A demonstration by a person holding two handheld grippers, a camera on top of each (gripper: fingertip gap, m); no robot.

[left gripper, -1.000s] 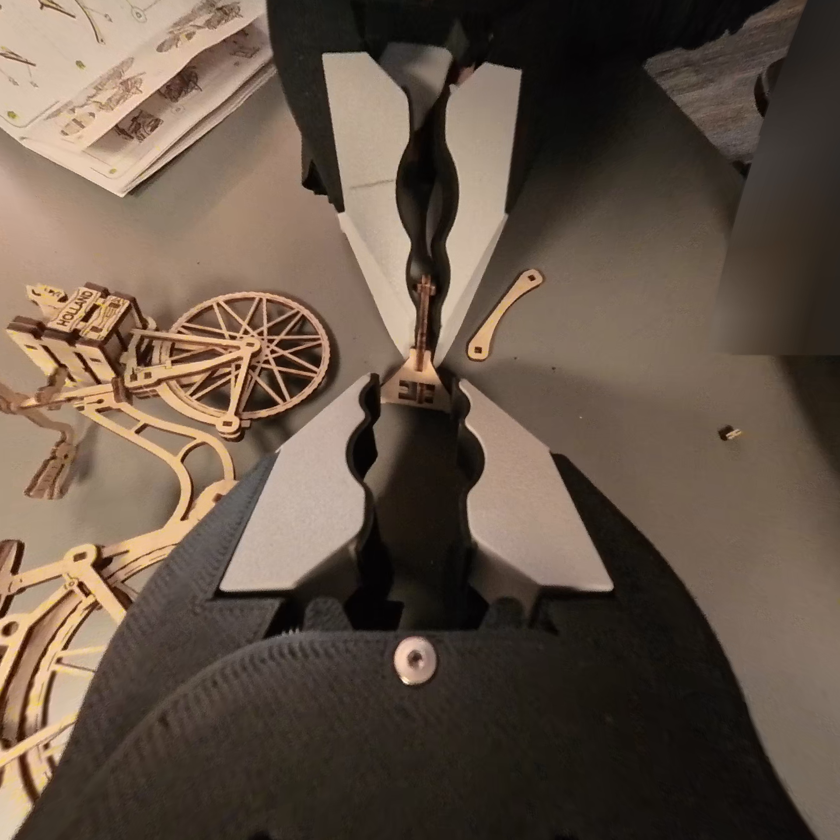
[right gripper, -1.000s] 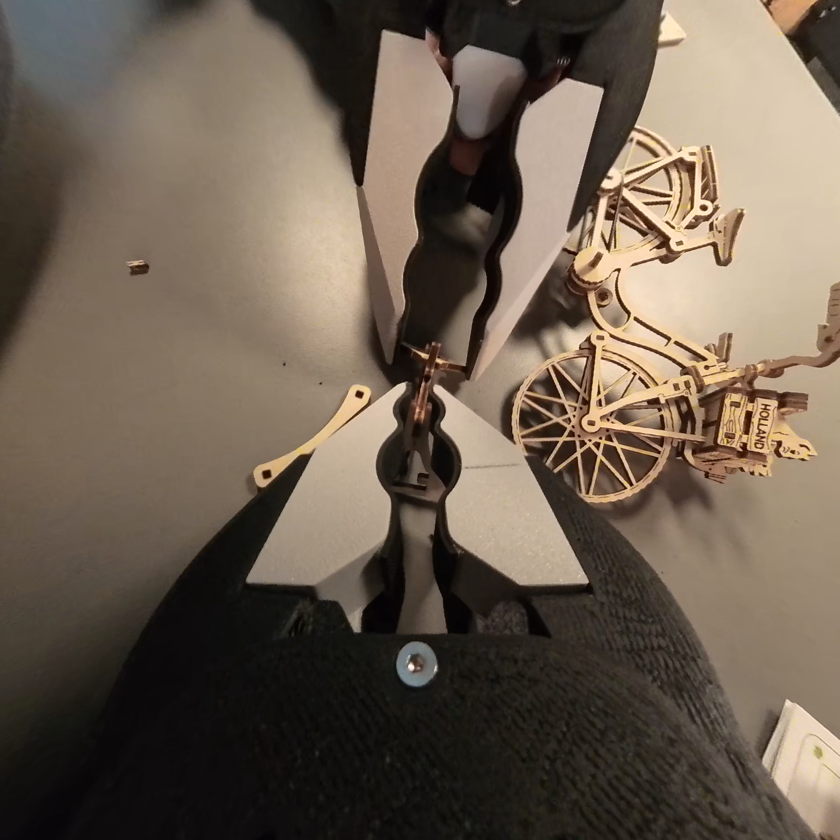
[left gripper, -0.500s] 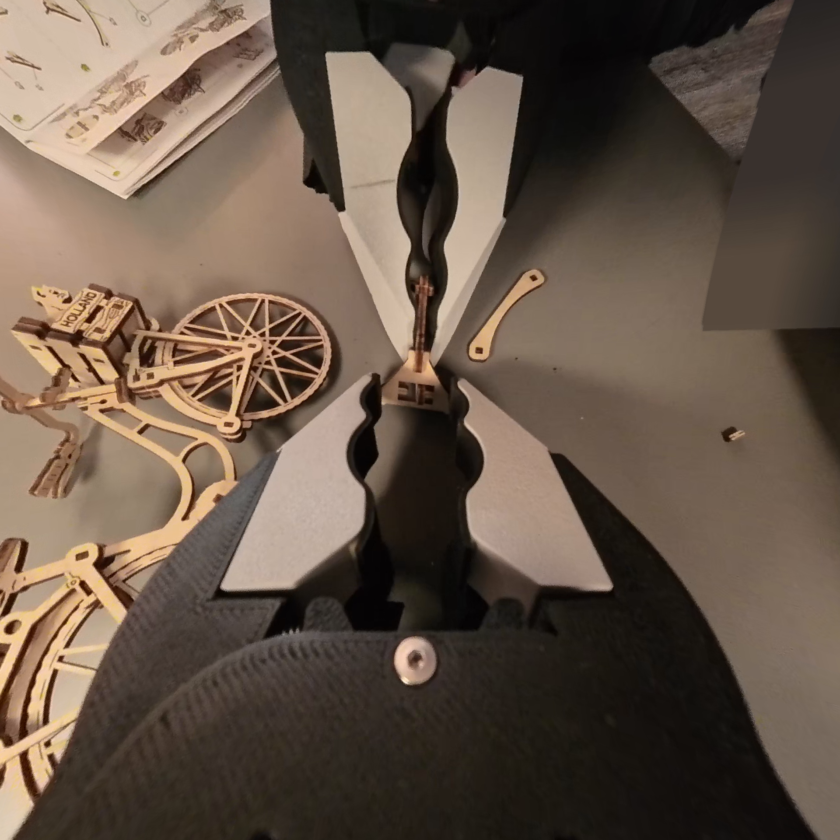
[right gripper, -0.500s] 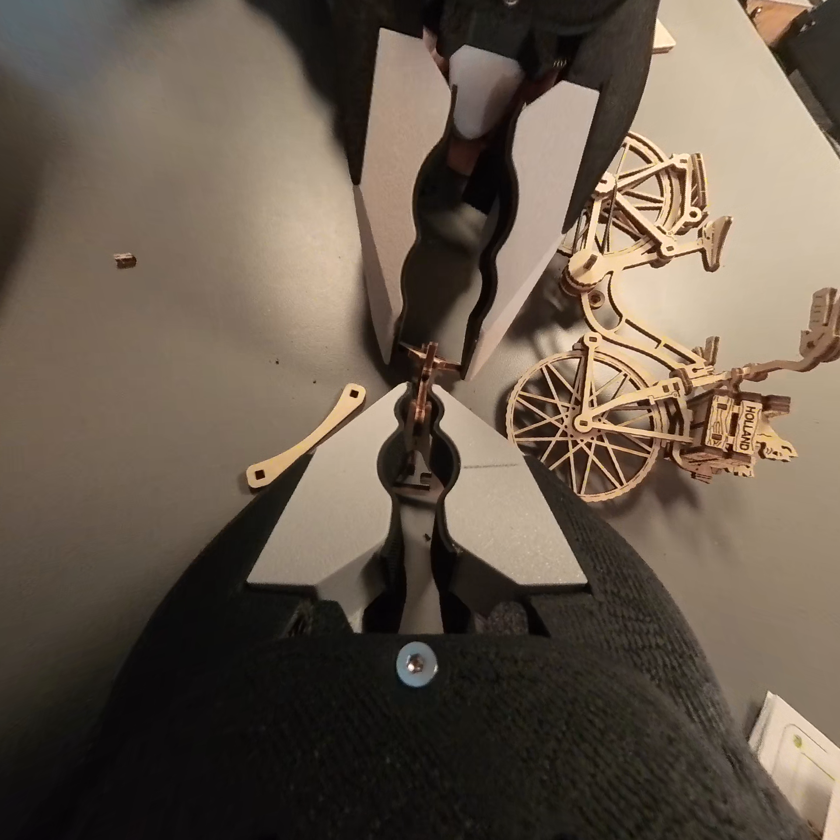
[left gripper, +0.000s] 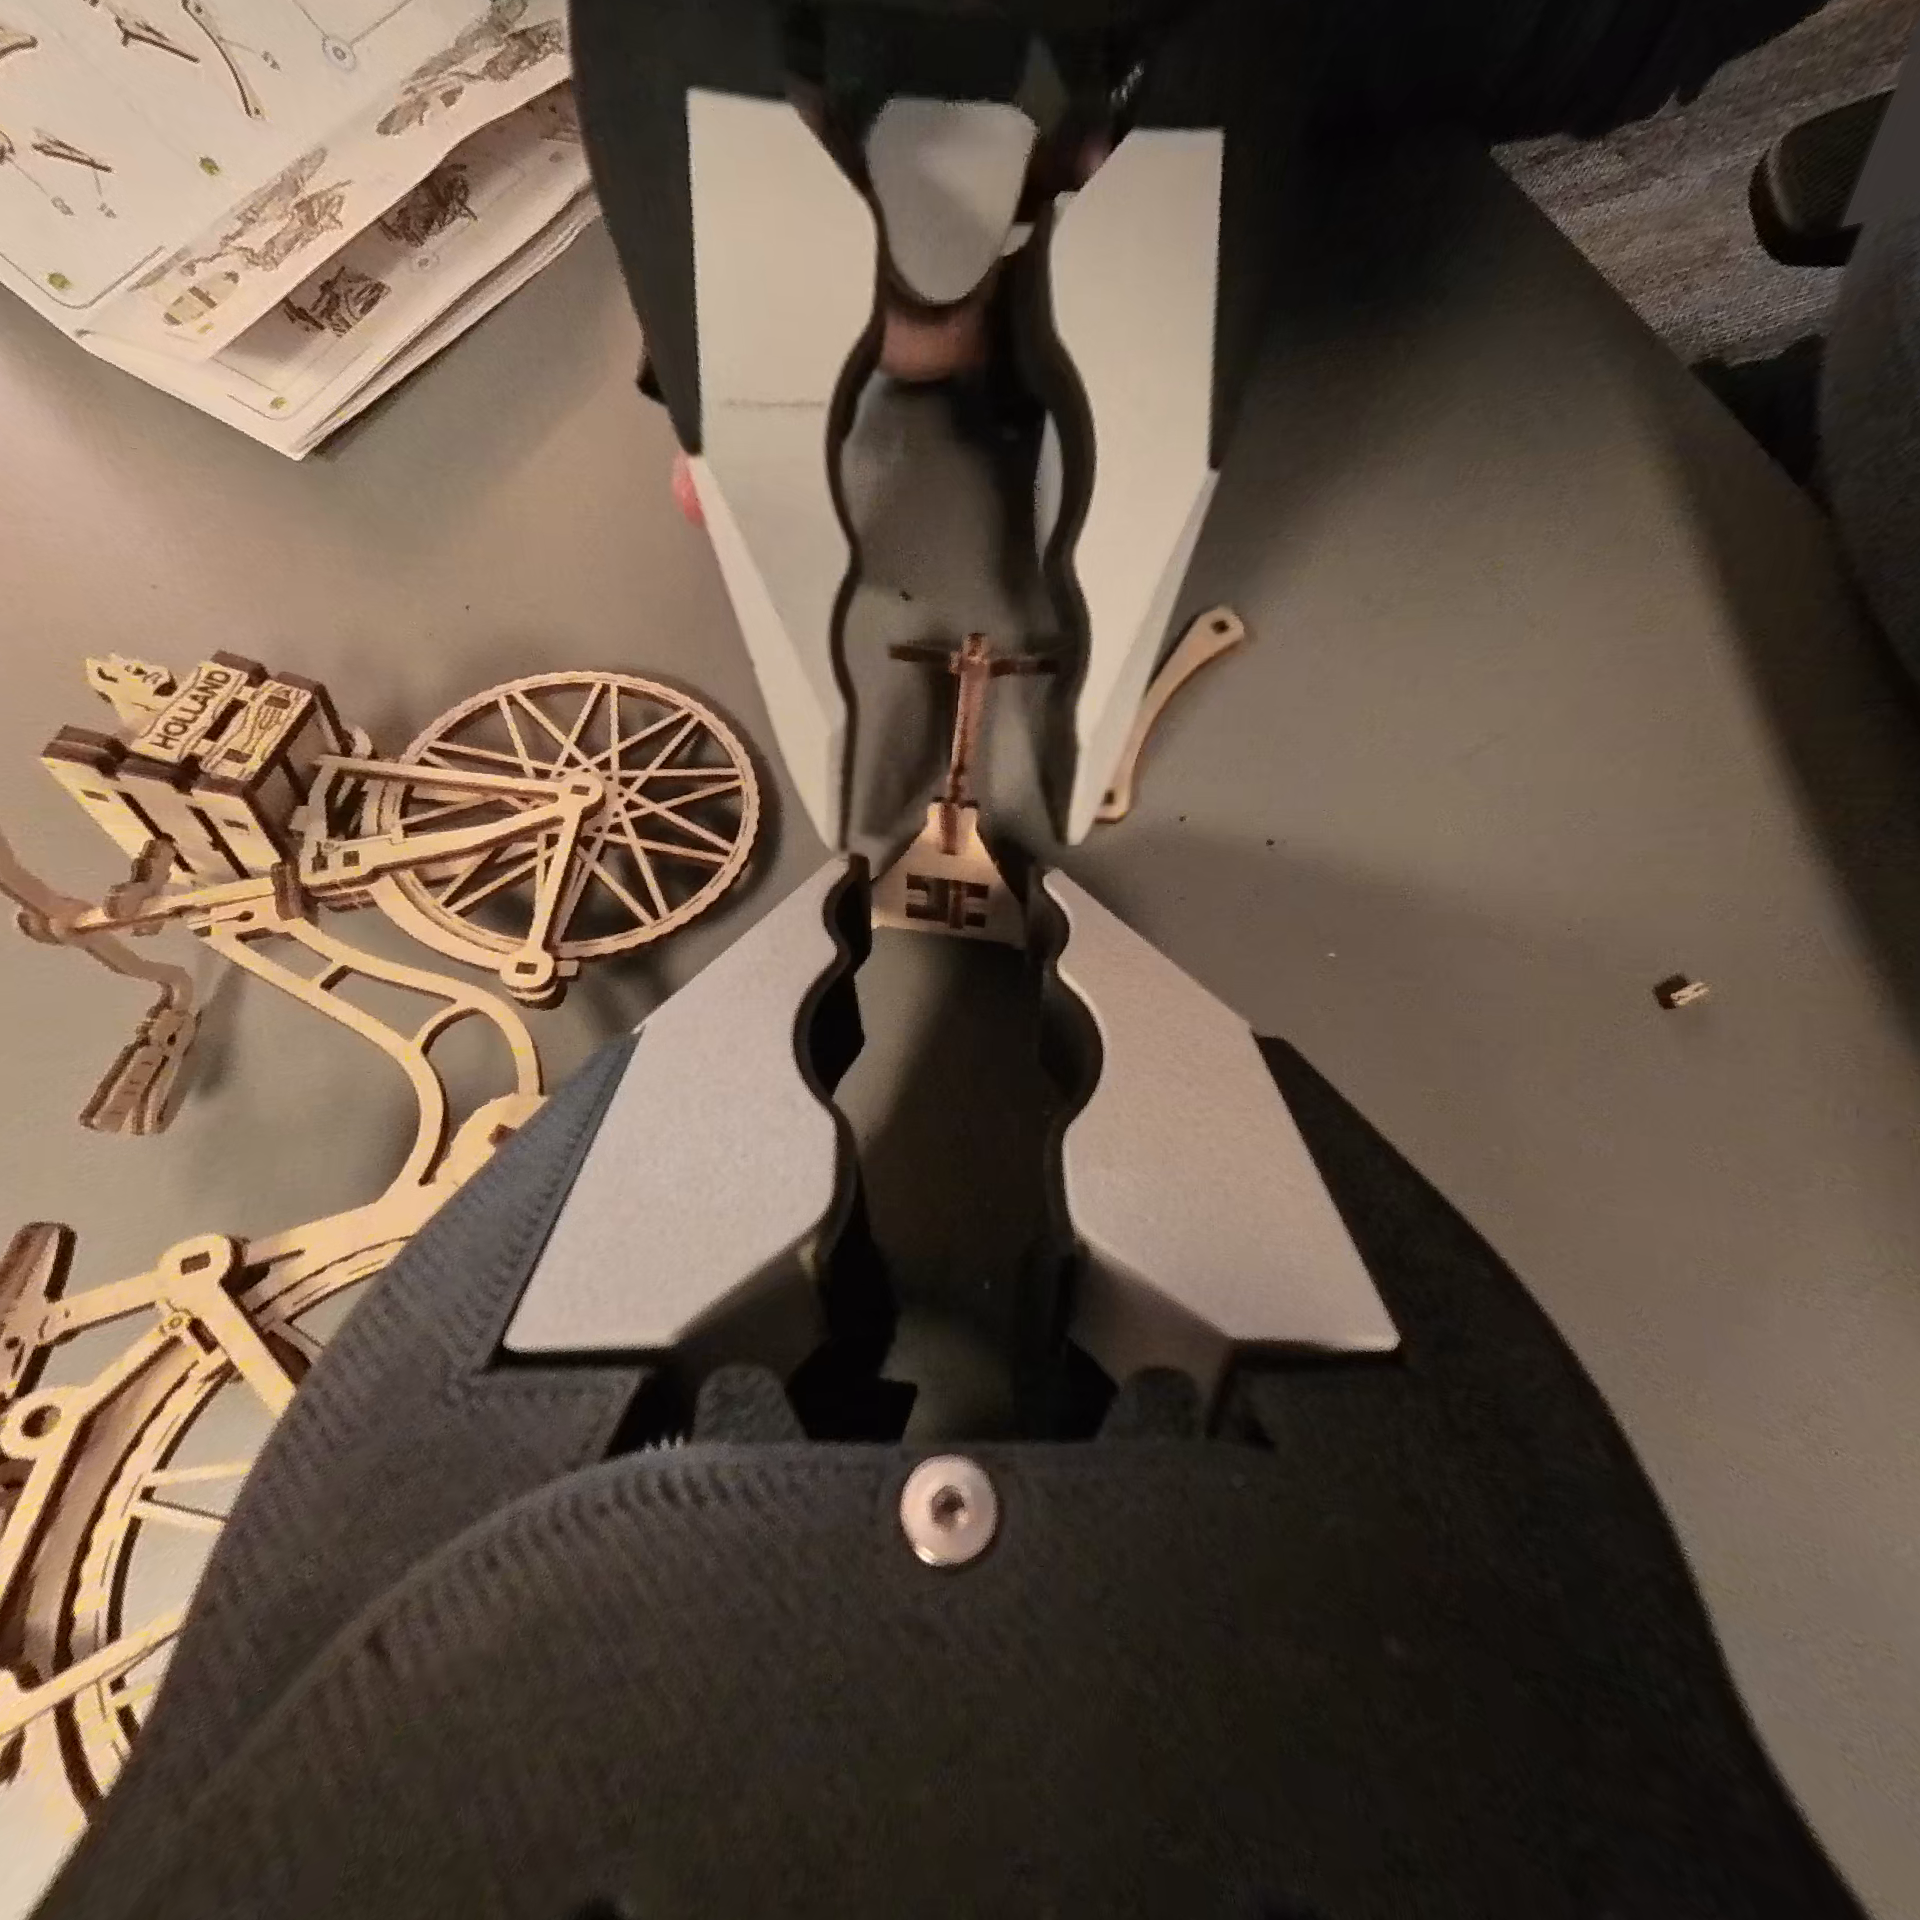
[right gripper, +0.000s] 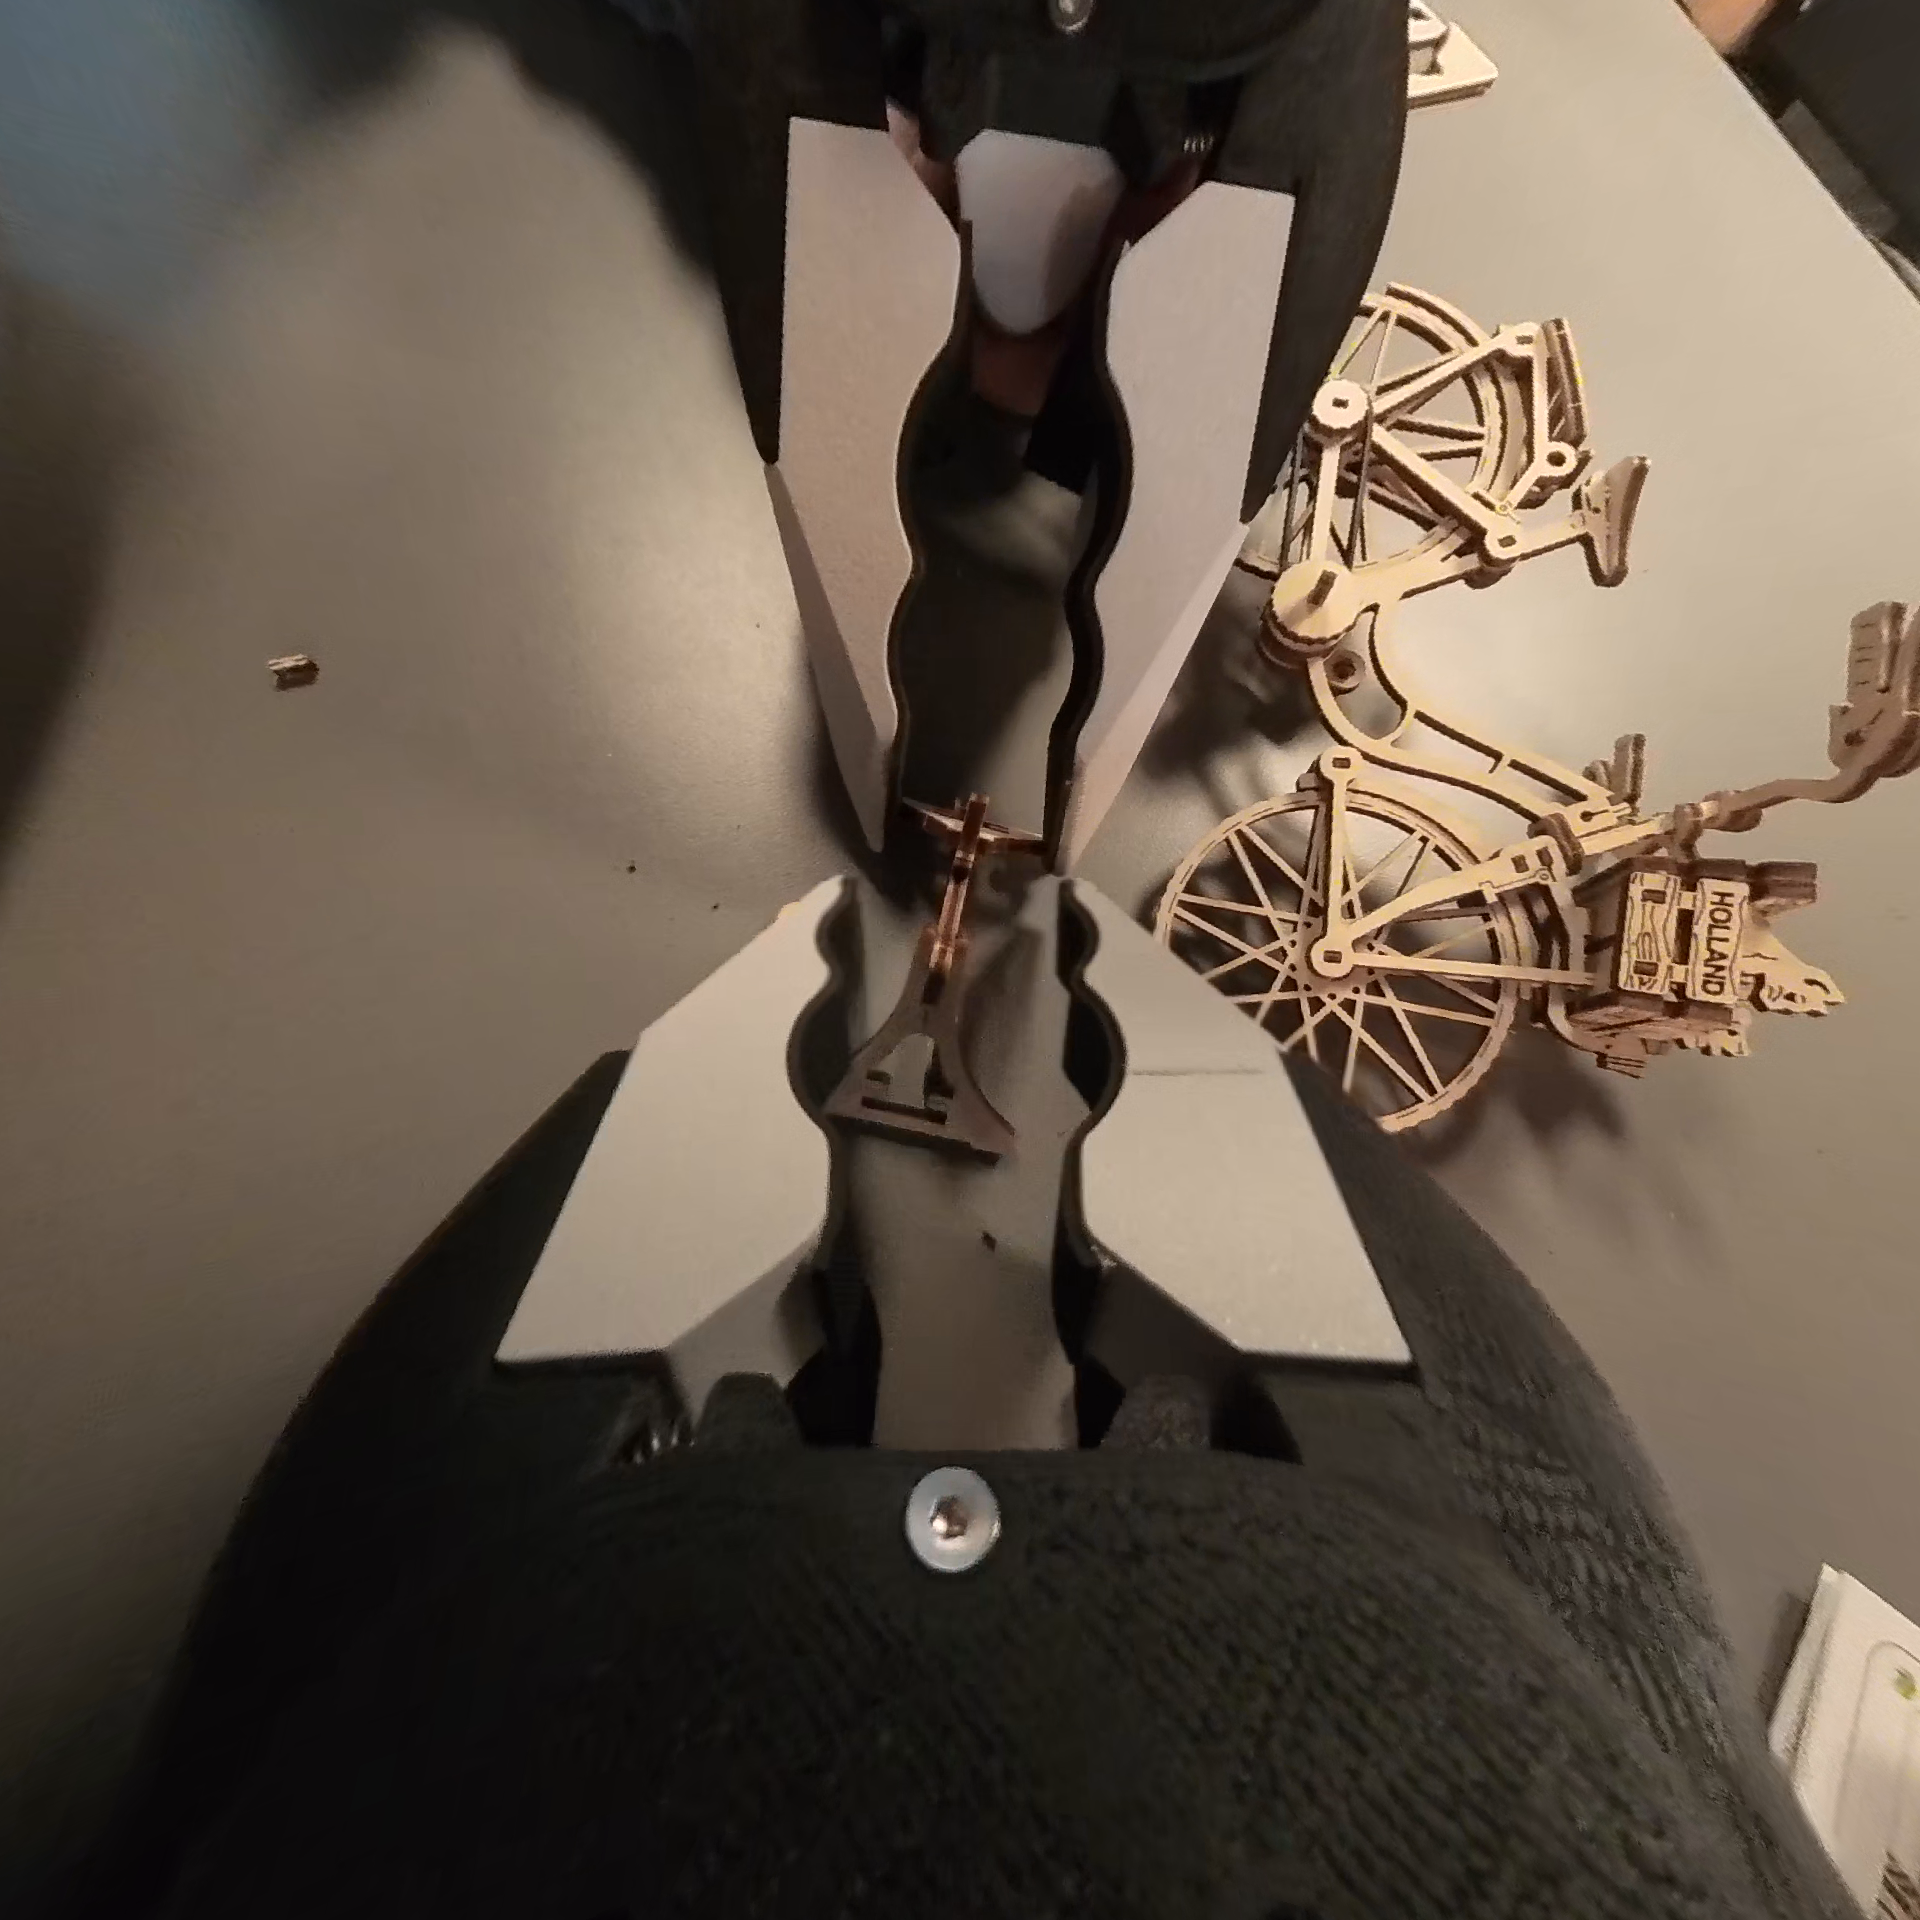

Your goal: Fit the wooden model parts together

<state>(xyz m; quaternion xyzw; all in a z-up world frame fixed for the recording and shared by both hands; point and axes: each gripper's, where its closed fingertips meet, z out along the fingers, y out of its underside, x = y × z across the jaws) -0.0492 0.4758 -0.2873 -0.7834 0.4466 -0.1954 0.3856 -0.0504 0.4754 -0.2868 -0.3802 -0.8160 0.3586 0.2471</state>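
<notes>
A small wooden assembly (left gripper: pixel 948 891), a thin stem with a flat plate at each end, hangs between the two grippers above the grey table. My left gripper (left gripper: pixel 948 883) is shut on the trapezoid plate at its near end. In the right wrist view the left gripper (right gripper: pixel 977 842) holds that plate edge-on. My right gripper (right gripper: pixel 951 883) is open, and its fingers (right gripper: pixel 727 1091) stand apart on either side of the stem and the other plate (right gripper: pixel 914 1081) without touching them. In the left wrist view the right gripper (left gripper: pixel 961 831) faces mine, tips almost meeting.
A built wooden bicycle model (left gripper: pixel 468 831) lies on the table beside the grippers, also in the right wrist view (right gripper: pixel 1455 883). A curved wooden strip (left gripper: pixel 1174 707) and a tiny wooden bit (left gripper: pixel 1681 992) lie loose. An instruction booklet (left gripper: pixel 260 156) lies at the far left. The grippers are tip to tip, or close to it.
My right gripper has opened and let go of the stem it pinched before. The left gripper keeps its hold on the assembly, and both grippers stay tip to tip.
</notes>
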